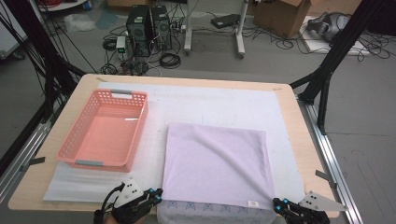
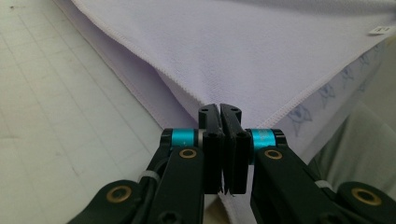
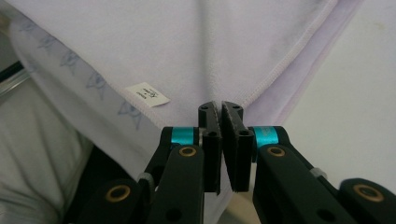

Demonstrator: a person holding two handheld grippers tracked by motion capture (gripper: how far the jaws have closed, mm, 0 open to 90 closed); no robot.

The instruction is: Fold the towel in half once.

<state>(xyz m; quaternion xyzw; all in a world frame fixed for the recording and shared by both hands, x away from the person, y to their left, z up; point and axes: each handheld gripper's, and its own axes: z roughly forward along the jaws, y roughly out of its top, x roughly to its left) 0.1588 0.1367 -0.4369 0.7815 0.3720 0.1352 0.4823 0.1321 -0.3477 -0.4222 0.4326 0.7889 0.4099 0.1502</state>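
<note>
A lavender towel (image 1: 215, 158) lies folded on the white mat, its near edge hanging over the table's front. My left gripper (image 1: 159, 193) is at the towel's near left corner. In the left gripper view the jaws (image 2: 219, 108) are pressed together with the towel (image 2: 261, 51) corner pinched between them. My right gripper (image 1: 276, 203) is at the near right corner, beside a small white label (image 1: 253, 203). In the right gripper view it (image 3: 220, 106) is shut on the hemmed corner of the towel (image 3: 187, 42), with the label (image 3: 147, 94) just to the left.
An empty pink plastic basket (image 1: 70, 140) stands on the left half of the white mat (image 1: 210, 102). The mat covers most of the wooden table (image 1: 37, 182). Black frame posts, cables and computer towers stand on the floor beyond the table.
</note>
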